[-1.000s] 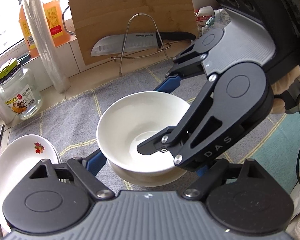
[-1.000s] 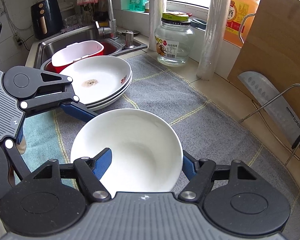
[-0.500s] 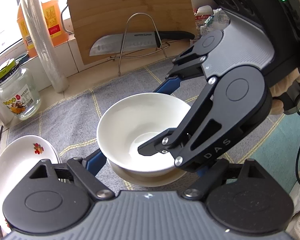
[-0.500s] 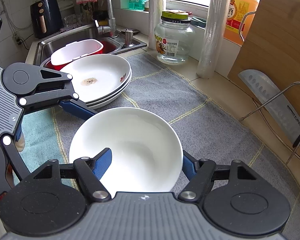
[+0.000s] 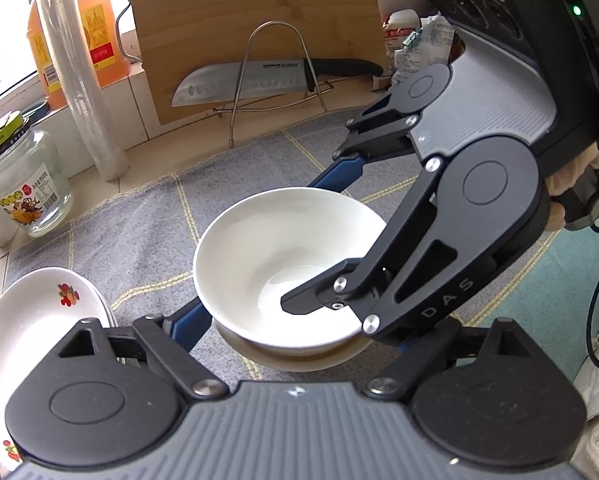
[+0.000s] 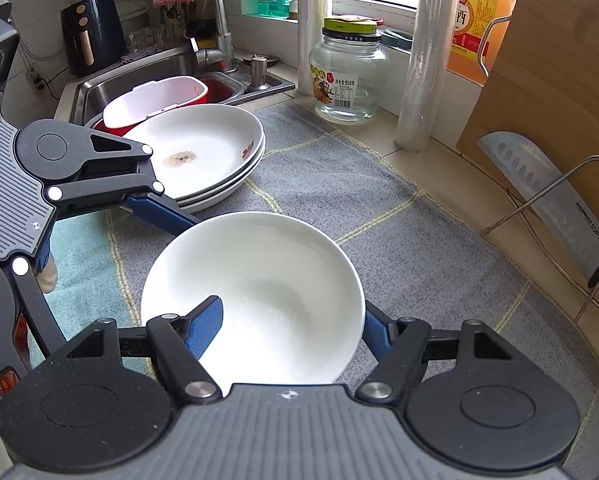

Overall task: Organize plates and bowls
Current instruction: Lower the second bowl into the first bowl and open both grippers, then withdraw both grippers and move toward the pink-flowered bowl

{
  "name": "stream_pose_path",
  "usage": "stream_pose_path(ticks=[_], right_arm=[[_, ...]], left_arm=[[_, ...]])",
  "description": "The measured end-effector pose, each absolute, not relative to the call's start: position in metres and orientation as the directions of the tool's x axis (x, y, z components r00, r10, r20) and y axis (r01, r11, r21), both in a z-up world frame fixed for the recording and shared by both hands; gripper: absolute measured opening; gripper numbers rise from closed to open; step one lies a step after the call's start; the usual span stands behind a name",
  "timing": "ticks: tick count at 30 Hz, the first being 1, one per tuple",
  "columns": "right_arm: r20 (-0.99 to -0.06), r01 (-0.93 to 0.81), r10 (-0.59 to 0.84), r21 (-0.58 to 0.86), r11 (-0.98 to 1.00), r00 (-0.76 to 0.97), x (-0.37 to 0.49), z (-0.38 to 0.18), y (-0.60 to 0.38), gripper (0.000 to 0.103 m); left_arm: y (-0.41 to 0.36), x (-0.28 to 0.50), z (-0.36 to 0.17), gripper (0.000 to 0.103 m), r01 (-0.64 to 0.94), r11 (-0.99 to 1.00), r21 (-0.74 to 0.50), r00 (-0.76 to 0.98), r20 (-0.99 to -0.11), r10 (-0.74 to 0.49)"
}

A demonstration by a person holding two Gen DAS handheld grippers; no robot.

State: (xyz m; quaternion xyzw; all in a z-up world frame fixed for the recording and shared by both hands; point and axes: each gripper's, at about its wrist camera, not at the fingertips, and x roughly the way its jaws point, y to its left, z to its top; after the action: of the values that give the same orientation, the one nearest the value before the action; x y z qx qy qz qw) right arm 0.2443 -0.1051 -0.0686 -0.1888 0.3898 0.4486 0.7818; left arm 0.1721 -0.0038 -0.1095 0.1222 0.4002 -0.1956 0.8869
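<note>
A white bowl [image 5: 275, 256] sits nested in another bowl [image 5: 295, 360] on the grey mat. It also shows in the right wrist view [image 6: 255, 292]. My right gripper [image 6: 295, 328] has one blue finger inside the bowl and one outside its rim, wide apart. My left gripper [image 5: 299, 332] is open, its blue fingers low on either side of the lower bowl. A stack of white plates [image 6: 195, 152] with a flower print lies by the sink; it also shows in the left wrist view [image 5: 31, 320].
A knife [image 5: 259, 80] rests on a wire rack before a wooden board [image 5: 251, 20]. A glass jar [image 6: 347, 76], film rolls [image 6: 427, 56], an oil jug [image 6: 479, 16]. A sink [image 6: 139, 76] holds a red-and-white tub [image 6: 155, 96].
The views have shifted slightly; the bowl sits a little lower in the left wrist view. Both grippers stay around the bowl.
</note>
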Motion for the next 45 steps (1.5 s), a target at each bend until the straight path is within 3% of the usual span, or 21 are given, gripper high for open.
stream_pose_path(ticks=[16,19,23,38,45], right_arm=[[-0.763,-0.853,0.578,0.068,0.517,0.29,0.242,-0.064,-0.111,0.082],[-0.755,-0.847,0.582,0.068,0.527,0.302,0.241,-0.062,-0.113,0.088],[-0.74,-0.828,0.58,0.057,0.558,0.34,0.239,-0.058,-0.121,0.103],[-0.722,-0.671,0.502,0.07,0.738,0.476,0.234,-0.05,-0.187,0.103],[-0.709,-0.552,0.435,0.077,0.83,0.555,0.23,-0.051,-0.251,0.103]], left_arm=[[-0.002,0.16,-0.101,0.096,0.449,0.888,0.102,0.625,-0.747,-0.229],[-0.001,0.156,-0.097,0.099,0.439,0.892,0.107,0.634,-0.74,-0.223],[-0.003,0.151,-0.092,0.101,0.432,0.897,0.095,0.643,-0.729,-0.233],[-0.036,0.151,-0.086,0.101,0.324,0.945,-0.041,0.681,-0.683,-0.264],[-0.076,0.159,-0.083,0.101,0.381,0.925,0.002,0.675,-0.684,-0.277]])
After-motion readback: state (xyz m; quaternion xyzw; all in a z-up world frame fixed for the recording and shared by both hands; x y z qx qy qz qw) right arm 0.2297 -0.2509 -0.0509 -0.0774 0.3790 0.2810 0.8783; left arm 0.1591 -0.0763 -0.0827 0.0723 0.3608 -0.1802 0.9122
